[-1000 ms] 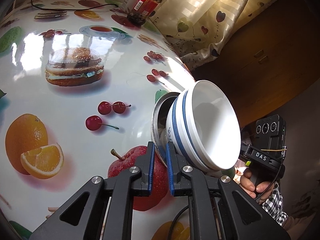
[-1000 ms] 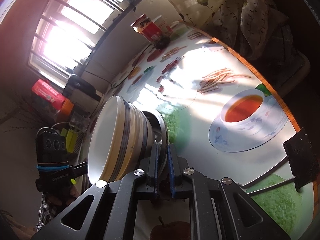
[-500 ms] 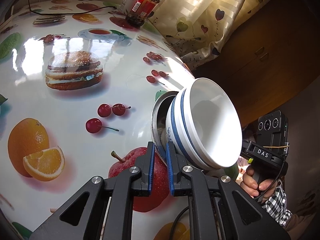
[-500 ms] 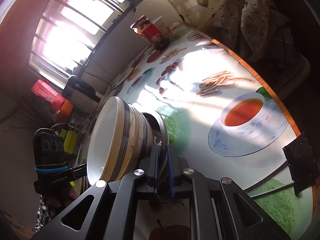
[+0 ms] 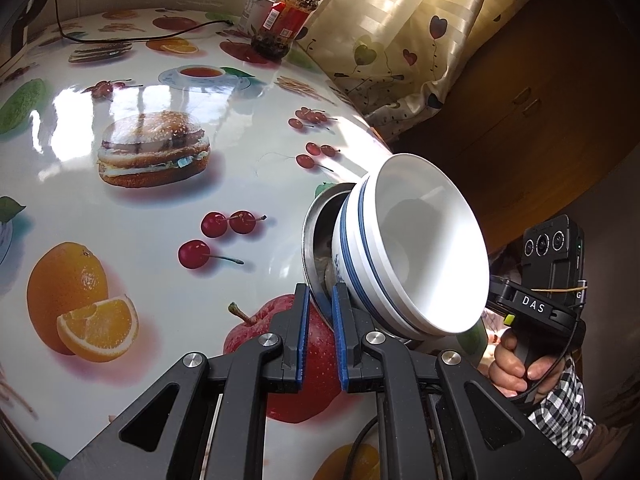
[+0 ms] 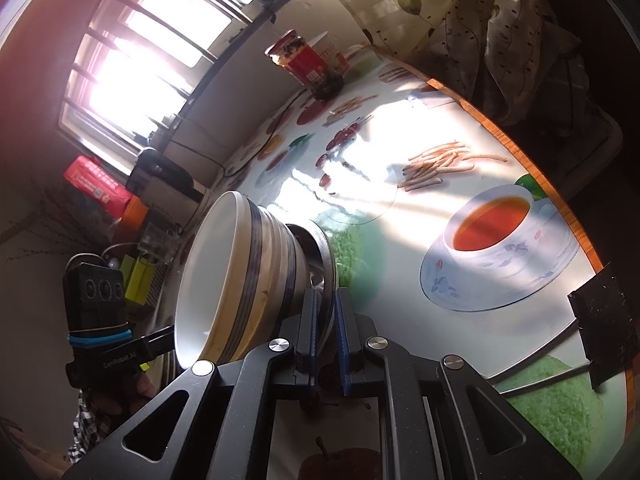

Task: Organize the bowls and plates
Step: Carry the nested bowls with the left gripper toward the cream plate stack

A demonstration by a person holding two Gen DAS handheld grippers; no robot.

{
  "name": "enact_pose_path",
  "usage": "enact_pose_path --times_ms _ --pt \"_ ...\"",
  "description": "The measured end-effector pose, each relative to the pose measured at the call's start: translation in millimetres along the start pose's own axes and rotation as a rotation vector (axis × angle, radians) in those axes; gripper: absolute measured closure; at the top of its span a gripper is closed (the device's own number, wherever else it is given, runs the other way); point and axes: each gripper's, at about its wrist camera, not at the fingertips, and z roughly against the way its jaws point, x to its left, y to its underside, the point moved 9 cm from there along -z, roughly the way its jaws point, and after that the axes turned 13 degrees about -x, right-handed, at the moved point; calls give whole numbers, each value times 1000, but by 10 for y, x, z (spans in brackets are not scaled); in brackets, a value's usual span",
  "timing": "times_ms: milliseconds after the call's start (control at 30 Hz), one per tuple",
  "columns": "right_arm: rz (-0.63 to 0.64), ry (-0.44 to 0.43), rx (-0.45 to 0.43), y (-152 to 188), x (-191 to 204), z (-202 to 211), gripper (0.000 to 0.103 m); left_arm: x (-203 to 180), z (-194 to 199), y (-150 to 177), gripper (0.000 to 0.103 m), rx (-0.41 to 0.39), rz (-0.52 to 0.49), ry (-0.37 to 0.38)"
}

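Both grippers, left gripper (image 5: pixel 320 312) and right gripper (image 6: pixel 328 320), pinch opposite rims of the steel plate (image 5: pixel 316 240); stacked bowls (image 5: pixel 416 256) tilt above the table's (image 5: pixel 240 184) near edge.

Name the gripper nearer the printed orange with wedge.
Left. The left gripper is beside the printed orange; right gripper beyond the blue-striped white bowls; both clamp the steel plate.

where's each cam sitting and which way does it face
Left wrist: on the left hand-held gripper, looking down across the table; opposite hand visible.
Right wrist: on the right hand-held gripper, facing the window; other hand dim.
Shared: metal plate carrying white bowls, jar.
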Motion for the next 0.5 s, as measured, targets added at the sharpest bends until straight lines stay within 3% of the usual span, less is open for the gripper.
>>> enact_pose_path --times_ms 500 --pt "8 -5 -3 -28 65 -2 92 -33 96 -9 92 -22 -26 -23"
